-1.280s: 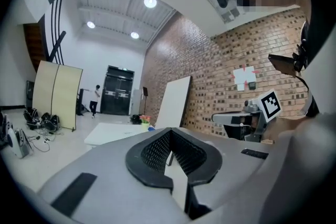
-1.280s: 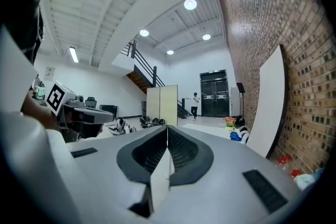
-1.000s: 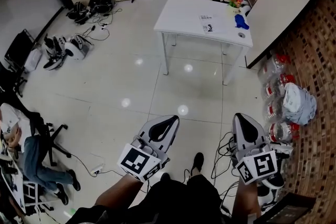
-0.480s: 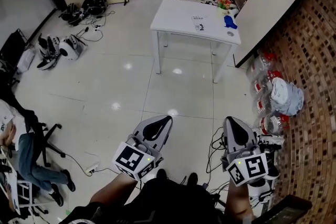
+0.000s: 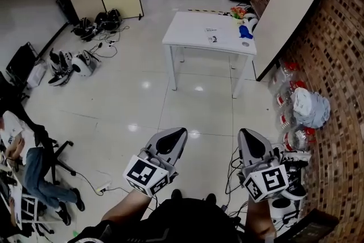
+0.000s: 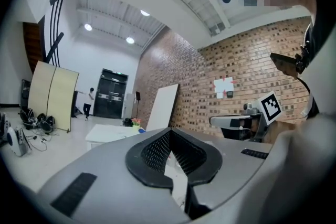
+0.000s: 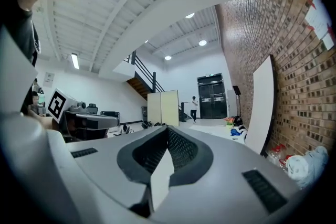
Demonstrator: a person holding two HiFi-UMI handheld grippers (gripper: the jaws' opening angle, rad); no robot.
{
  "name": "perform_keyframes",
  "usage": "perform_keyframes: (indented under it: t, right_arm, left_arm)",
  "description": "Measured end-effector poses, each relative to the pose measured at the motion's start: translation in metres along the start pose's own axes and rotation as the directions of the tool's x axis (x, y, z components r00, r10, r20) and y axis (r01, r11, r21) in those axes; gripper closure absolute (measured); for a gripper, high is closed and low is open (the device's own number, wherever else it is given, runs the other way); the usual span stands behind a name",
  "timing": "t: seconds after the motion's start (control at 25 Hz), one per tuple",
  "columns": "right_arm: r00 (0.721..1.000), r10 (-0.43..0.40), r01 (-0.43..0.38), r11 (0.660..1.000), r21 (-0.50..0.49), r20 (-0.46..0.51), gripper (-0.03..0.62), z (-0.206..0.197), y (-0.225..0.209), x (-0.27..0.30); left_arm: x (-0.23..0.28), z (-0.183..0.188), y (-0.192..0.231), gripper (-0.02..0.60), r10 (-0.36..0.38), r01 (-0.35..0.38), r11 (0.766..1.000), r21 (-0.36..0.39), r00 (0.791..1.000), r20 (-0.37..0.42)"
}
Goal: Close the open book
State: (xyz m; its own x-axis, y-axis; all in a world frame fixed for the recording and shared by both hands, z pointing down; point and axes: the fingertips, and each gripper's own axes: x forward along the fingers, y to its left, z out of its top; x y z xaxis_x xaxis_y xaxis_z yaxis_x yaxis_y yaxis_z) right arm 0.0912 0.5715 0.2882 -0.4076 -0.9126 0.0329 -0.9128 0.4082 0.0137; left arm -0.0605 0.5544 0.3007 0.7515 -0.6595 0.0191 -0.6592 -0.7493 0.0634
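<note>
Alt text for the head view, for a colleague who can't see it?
Both the left gripper and right gripper are held shut and empty, low in the frame, pointing toward a white table across a tiled floor. The table holds small items and stands near a brick wall.

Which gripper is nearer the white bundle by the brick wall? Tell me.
Right. The right gripper is left of and below the white bundle in the head view; the left gripper is farther left still.
</note>
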Motion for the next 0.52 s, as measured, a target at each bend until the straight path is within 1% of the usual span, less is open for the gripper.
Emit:
perform_keyframes:
  t: [0.12, 0.28, 0.52]
  right_arm:
    - [1.0, 0.024, -0.024, 1.0, -0.006, -0.006, 0.592, -0.004, 0.004, -0.002]
    - [0.999, 0.034, -0.033, 0.999, 0.008, -0.015, 0.592, -0.01, 0.002, -0.004]
    - [0.999, 0.044, -0.044, 0.999, 0.005, -0.01, 0.592, -0.007, 0.011, -0.005]
  left_arm:
    - [-0.002, -0.002, -0.003, 0.586, 0.014, -0.014, 1.0, -0.02, 1.0, -0.01]
    - [-0.002, -0.006, -0.01, 0.586, 0.012, -0.012, 1.0, -0.002, 1.0, -0.027]
    - [-0.015, -0.008, -0.009, 0.586, 0.029, -0.029, 1.0, -0.011, 0.999, -0.027]
